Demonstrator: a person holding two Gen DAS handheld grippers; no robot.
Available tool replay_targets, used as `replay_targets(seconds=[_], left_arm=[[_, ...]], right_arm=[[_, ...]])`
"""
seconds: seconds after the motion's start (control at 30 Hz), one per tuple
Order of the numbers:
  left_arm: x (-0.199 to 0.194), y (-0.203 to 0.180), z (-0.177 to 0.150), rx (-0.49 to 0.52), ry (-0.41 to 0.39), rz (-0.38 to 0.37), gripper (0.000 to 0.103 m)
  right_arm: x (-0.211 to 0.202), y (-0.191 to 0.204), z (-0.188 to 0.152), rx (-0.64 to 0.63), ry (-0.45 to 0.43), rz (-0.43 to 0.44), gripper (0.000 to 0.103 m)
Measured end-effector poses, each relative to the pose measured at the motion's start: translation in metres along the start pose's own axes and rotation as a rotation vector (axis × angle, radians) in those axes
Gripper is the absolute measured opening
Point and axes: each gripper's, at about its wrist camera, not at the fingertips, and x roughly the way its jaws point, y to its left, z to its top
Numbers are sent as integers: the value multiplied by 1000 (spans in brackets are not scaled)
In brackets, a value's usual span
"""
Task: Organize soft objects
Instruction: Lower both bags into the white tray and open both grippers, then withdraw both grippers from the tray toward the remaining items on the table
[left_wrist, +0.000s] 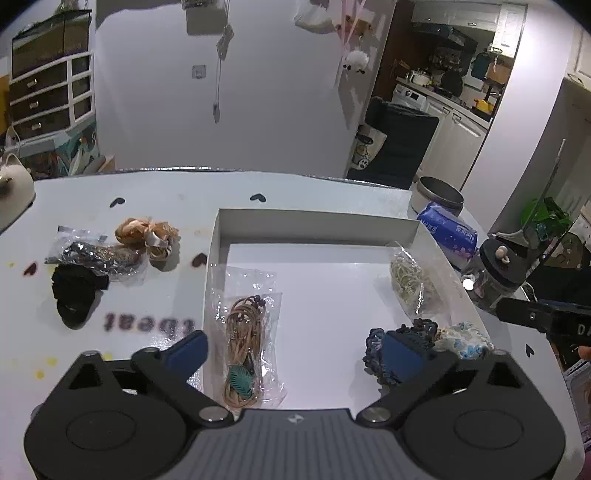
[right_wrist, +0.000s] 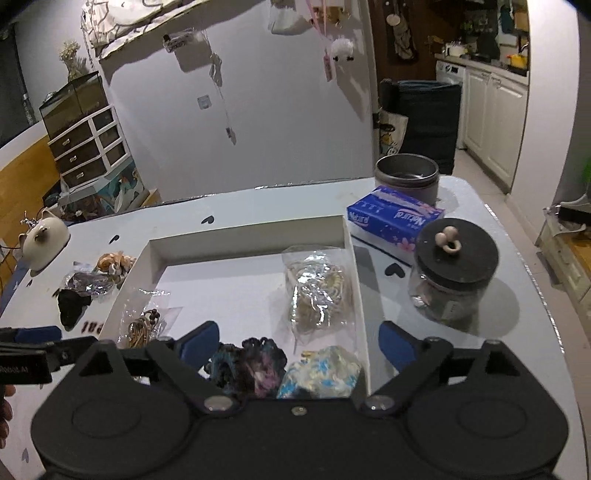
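The blue tissue pack (right_wrist: 395, 218), at about one o'clock in the right wrist view, carries the brand word "Natural" in white, printed twice: once on the near left end and once, upside down, on the long face. In the left wrist view the same pack (left_wrist: 448, 230) sits at about two o'clock, and its lettering is too warped to read fully. On the worktop (left_wrist: 147, 295), at about nine o'clock in the left wrist view, dark red printed letters (left_wrist: 149, 324) stand upside down and blurred; they cannot be made out with certainty. White lettering on the other gripper's body, at each view's edge, is cut off and unreadable.
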Motion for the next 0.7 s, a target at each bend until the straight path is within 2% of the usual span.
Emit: replay_targets(seconds=[0.1,0.27,0.7], left_arm=[[-5,-1,-2,7,-9,-3,103],[-16,0,-8,11,-43,-4,103],[-36,25,-14,32,-78,-25,103]], right_arm=[[-11,3,-6,-3,-24,-4,103],[-23,9,-16,-42,-57,-14,103],[-46,29,-30,-6,-113,-67,103]])
